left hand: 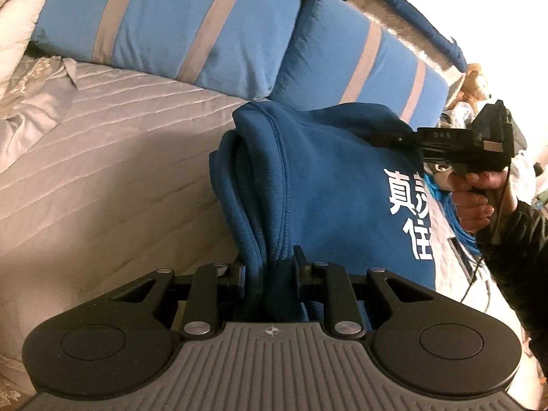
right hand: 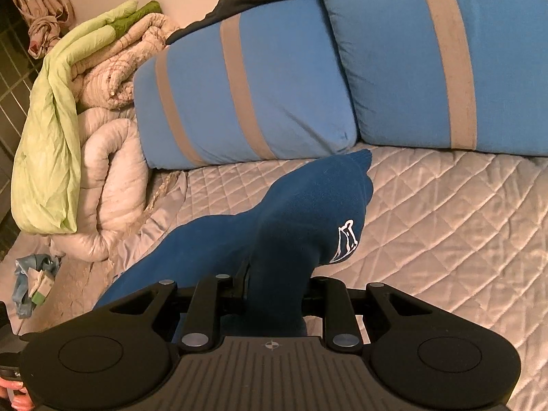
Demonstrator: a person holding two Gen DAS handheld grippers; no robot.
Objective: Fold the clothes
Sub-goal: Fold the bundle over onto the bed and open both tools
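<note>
Blue sweatshirt (left hand: 325, 185) hangs lengthwise between both hand-held grippers.

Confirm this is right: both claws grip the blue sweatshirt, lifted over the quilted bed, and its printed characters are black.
One thing is wrong: the characters are white, as the left wrist view shows. The rest holds: the left claw and right claw both grip the blue sweatshirt over the quilted bed.

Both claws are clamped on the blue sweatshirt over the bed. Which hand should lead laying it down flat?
Right, probably. The right claw has bare quilted bedspread ahead of it. The left claw grips a thick bunched fold of the blue sweatshirt beside the striped pillows, so it should follow.
</note>
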